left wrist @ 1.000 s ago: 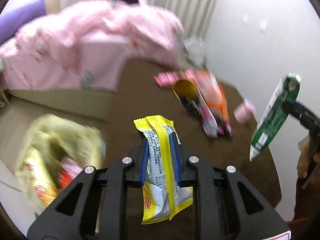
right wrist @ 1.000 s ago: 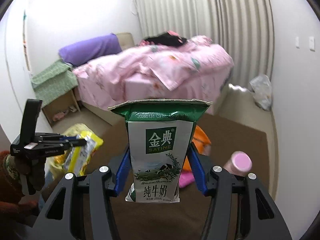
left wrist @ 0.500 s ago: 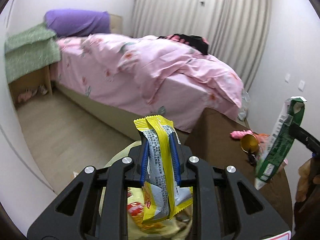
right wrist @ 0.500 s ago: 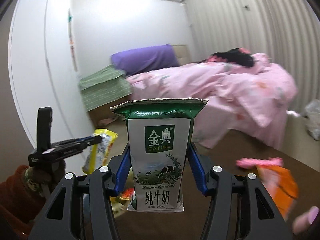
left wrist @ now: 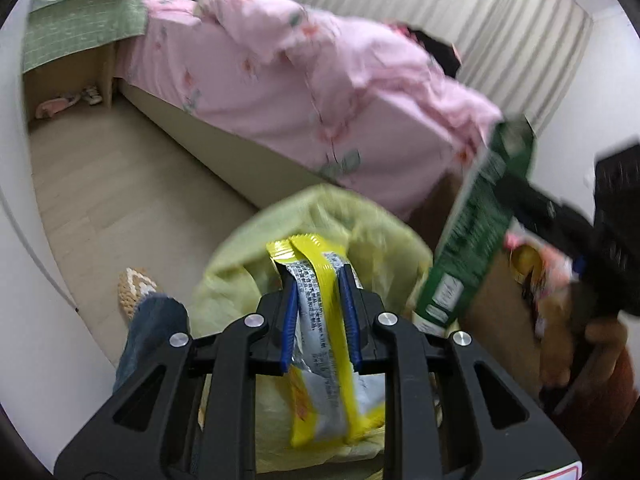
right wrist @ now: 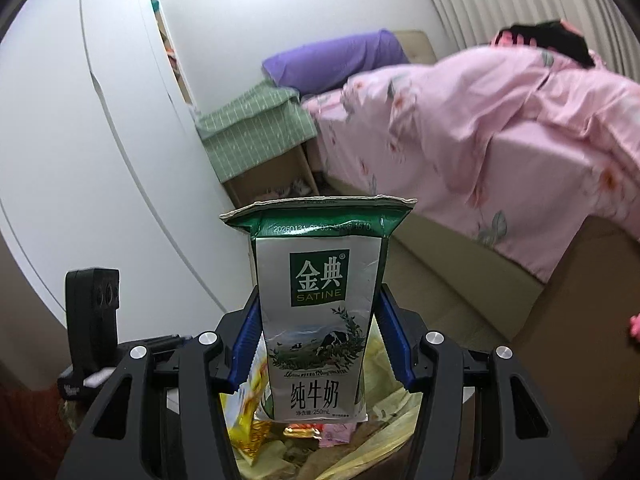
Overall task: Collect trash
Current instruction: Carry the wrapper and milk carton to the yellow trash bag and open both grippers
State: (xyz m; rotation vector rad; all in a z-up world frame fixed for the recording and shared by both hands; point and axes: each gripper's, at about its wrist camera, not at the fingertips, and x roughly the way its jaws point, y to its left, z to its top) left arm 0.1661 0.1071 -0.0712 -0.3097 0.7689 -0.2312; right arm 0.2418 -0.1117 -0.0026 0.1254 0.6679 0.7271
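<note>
My left gripper [left wrist: 318, 280] is shut on a yellow and silver snack wrapper [left wrist: 324, 344], its jaws closing a little tighter, right above the open yellow-green trash bag [left wrist: 320, 208]. My right gripper [right wrist: 318, 328] is shut on a green and silver milk carton [right wrist: 318, 320], held upright over the same trash bag [right wrist: 384, 436], where wrappers lie inside. In the left wrist view the milk carton [left wrist: 476, 232] hangs tilted at the bag's right rim. The left gripper's body [right wrist: 94, 320] shows at the lower left of the right wrist view.
A bed with a pink quilt [left wrist: 320, 76] and purple pillow [right wrist: 336, 60] runs behind the bag. A brown table [left wrist: 508, 312] at the right still holds wrappers [left wrist: 536, 264]. A person's jeans leg and slipper [left wrist: 136, 288] stand left of the bag. White wardrobe doors [right wrist: 80, 140] are at left.
Both grippers swung away from the brown table toward the bed side and dropped over the trash bag, each keeping its item. The bag now fills the space below both.
</note>
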